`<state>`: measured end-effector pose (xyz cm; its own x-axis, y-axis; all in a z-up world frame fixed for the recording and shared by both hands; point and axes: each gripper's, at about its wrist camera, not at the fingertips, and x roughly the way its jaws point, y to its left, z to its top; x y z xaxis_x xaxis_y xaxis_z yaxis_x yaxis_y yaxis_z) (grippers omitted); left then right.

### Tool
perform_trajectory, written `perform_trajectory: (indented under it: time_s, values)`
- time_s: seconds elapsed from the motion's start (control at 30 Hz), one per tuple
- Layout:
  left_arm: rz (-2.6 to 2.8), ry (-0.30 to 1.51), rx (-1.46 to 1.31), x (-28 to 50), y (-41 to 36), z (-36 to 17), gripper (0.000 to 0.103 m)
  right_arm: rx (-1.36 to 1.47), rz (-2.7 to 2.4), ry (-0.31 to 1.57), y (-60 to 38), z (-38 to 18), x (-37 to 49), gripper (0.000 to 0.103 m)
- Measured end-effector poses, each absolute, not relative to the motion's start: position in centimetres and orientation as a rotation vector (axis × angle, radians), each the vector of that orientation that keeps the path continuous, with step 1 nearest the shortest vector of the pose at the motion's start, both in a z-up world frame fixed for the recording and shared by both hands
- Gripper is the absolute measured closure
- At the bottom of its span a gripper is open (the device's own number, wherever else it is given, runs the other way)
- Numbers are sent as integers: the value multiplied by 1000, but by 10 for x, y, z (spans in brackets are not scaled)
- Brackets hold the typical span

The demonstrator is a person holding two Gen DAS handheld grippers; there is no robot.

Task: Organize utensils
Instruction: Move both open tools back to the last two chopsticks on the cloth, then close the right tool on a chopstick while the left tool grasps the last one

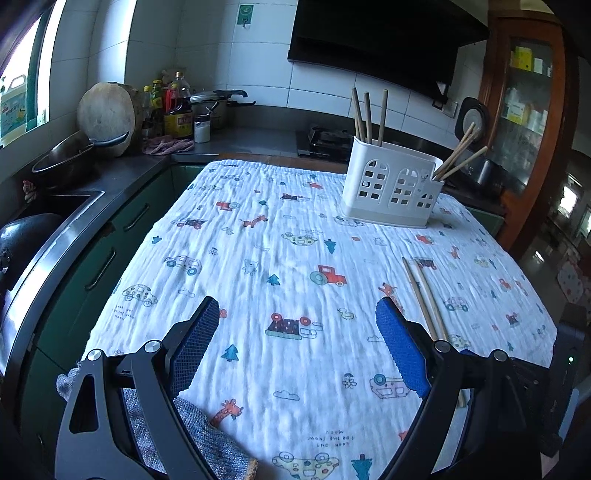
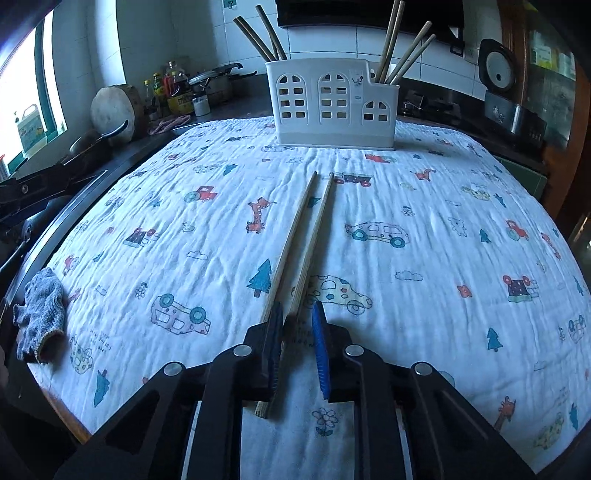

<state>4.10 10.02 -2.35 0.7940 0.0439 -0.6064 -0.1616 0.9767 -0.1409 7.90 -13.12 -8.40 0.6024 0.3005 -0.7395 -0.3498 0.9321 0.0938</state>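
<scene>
Counting stock from my two wrist views, going left to right.

Left gripper (image 1: 297, 325): jaws spread wide, nothing between them, hovering over the printed cloth (image 1: 258, 236).

Grey knitted glove (image 2: 38, 314): one, well off to the left of my right gripper, at the cloth's near-left edge.

Loose chopsticks (image 2: 303, 236): two, lying side by side on the cloth and running straight ahead from my right gripper toward the holder. In the left view they lie just right of the left gripper's right finger.

Right gripper (image 2: 297, 325): jaws drawn narrow. The right-hand stick passes between the pads near its butt end; the left-hand stick slips under or just outside the left pad, and I cannot tell whether it is caught too.

White chopstick holder (image 2: 334, 107): one, standing upright far ahead of both grippers at the cloth's far edge.
- left compartment: three sticks (image 2: 258, 35), leaning left.
- middle compartment: none showing.
- right compartment: four sticks (image 2: 404, 48), fanned out.

Progress, by my judgement: seven sticks stowed, two left on the cloth, with the pickup just under way. Remaining: lift, carry forward, drop into a compartment.
</scene>
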Motion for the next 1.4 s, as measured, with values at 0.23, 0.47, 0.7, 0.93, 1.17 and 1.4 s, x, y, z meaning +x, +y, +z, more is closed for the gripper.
perform_trajectory:
  time_s: [0.23, 0.47, 0.7, 0.93, 1.17, 1.4]
  values:
    - [103, 662, -203, 43, 102, -31, 18, -99, 359, 857, -122, -88, 82, 93]
    - [90, 679, -221, 42, 101, -37, 18, -87, 336, 845, -126, -88, 82, 94]
    - [43, 713, -203, 43, 72, -47, 19, -59, 314, 820, -151, -86, 81, 96]
    - [-79, 774, -235, 50, 27, -63, 31, -60, 298, 811, -184, -88, 82, 96]
    - [-160, 846, -240, 63, -17, -84, 53, -35, 319, 808, -204, -91, 78, 96]
    - [-199, 891, -233, 79, -39, -96, 78, -3, 330, 810, -216, -92, 77, 96]
